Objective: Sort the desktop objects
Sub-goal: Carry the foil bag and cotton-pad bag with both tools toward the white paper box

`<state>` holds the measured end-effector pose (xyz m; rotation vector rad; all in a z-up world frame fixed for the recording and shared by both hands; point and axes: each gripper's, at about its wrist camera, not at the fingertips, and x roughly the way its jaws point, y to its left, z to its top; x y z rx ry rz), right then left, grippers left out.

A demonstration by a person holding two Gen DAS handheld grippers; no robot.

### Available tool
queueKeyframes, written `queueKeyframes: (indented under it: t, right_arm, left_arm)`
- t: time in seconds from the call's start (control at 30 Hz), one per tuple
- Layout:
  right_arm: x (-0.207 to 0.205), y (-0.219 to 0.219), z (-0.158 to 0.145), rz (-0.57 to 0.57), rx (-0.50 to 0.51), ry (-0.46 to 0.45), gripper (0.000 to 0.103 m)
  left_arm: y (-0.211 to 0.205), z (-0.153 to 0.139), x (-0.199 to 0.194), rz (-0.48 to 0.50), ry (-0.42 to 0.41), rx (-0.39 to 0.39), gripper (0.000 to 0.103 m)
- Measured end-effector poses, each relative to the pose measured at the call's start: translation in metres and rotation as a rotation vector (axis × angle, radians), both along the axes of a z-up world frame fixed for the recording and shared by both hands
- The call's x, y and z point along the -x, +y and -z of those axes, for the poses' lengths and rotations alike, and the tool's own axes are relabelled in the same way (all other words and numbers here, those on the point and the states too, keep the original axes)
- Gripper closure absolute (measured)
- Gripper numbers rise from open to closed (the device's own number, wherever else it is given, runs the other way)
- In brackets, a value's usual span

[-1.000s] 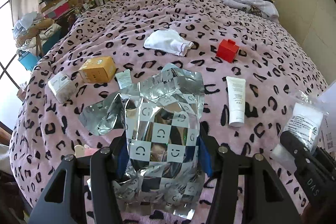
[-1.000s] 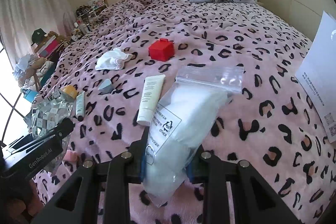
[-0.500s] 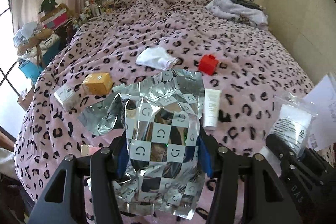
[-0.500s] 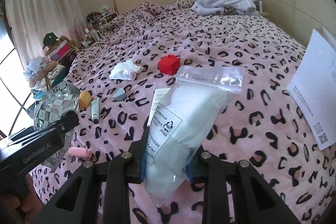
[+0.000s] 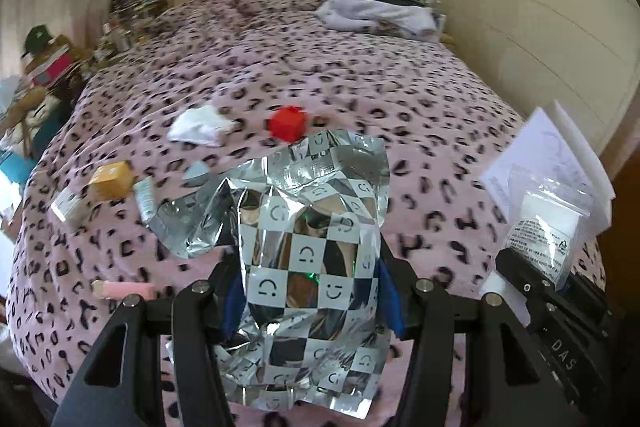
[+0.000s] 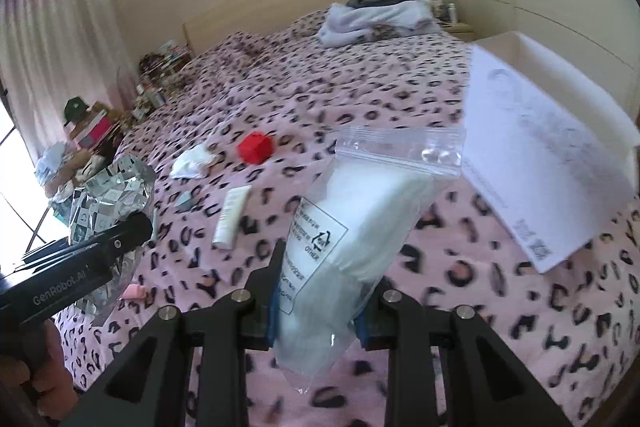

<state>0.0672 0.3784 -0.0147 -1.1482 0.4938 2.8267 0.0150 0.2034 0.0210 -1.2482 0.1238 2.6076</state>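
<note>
Your left gripper [image 5: 310,301] is clamped on the crinkled silver checkered foil bag [image 5: 308,259], lifted above the pink leopard-print bedspread [image 5: 360,87]. Your right gripper [image 6: 320,301] pinches the clear zip-lock bag of white contents [image 6: 356,223], raised over that bedspread beside the white box [image 6: 552,155].

Clamped between the fingers of the left gripper [image 5: 308,301]: a crinkled silver checkered bag [image 5: 308,255] with smiley marks, held above the leopard-print bedspread [image 5: 420,107]. At 12 o'clock beyond it, a red box [image 5: 287,123]; at 11, a white cloth [image 5: 200,127]. At 10, an orange box [image 5: 111,179]. At 3 o'clock, the right gripper [image 5: 524,277] gripping a clear zip bag [image 5: 544,227].
</note>
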Motion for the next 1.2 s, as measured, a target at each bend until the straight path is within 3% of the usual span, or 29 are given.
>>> queueKeyframes:
  t: [0.47,0.93,1.2]
  right_arm:
    - [-0.049,0.082,-0.016,0.134,-0.055,0.006,0.075]
    - [-0.074,0.138,-0.022,0.198,-0.064,0.010,0.075]
    - [-0.072,0.165,-0.032,0.212,-0.089,0.007,0.075]
  left_arm:
    - [0.120,-0.011,-0.030,0.226,0.020,-0.006,0.048]
    - [0.185,-0.016,-0.044,0.342,0.027,0.008,0.048]
    - [0.221,-0.027,-0.031,0.458,0.004,-0.013,0.048]
